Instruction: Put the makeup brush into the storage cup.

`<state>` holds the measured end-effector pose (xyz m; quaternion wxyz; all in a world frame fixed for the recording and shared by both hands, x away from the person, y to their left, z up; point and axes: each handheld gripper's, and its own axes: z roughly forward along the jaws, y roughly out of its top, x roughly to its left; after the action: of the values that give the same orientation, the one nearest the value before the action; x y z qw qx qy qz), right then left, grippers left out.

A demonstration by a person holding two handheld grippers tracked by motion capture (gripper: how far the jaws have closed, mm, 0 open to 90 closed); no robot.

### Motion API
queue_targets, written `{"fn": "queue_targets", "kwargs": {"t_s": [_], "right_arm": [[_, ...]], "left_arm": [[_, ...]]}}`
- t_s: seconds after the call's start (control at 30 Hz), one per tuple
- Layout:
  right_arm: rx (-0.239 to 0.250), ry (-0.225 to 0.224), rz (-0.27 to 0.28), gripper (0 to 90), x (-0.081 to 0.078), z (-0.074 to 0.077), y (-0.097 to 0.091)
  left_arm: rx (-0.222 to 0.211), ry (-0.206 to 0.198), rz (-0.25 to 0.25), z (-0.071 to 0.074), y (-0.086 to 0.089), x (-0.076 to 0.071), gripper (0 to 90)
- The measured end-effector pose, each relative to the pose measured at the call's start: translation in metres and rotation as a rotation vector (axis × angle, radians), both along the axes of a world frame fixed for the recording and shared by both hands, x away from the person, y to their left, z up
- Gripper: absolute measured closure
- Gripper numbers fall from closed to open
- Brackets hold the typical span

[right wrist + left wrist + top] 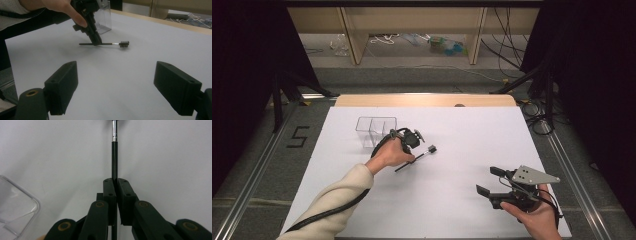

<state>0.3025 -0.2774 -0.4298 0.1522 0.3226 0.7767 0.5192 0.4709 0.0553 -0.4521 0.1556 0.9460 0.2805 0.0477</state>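
On the left side of the white table [362, 210] stands a clear plastic box [376, 131], and just beside it the left gripper [416, 150] is clamped on the thin black handle of a small brush [417, 157], which lies flat on the table or only just off it. The step looks like the pick-up; next the brush probably needs lifting, swinging over the box, and dropping into a compartment without knocking the wall. The left forearm reaches in diagonally, hand tilted downward. Further right, the right gripper [492, 181] hovers near the table edge, jaws wide apart and empty, pointing toward the brush.
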Motion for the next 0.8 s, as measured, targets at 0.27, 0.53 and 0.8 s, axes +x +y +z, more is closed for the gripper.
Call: {"fn": "queue_targets", "kwargs": {"t_s": [0.27, 0.53, 0.8], "right_arm": [[-0.001, 0.001, -0.002, 20.6, 0.0, 0.0, 0.0], [-0.002, -0.001, -0.002, 20.6, 0.0, 0.0, 0.0], [-0.003, 0.002, -0.002, 20.6, 0.0, 0.0, 0.0]], "left_arm": [[-0.05, -0.052, 0.002, 0.008, 0.003, -0.005, 85.3], [-0.111, -0.086, 0.032, 0.012, 0.009, -0.01, 85.3], [-0.16, -0.123, 0.063, 0.014, 0.015, -0.013, 85.3]]}}
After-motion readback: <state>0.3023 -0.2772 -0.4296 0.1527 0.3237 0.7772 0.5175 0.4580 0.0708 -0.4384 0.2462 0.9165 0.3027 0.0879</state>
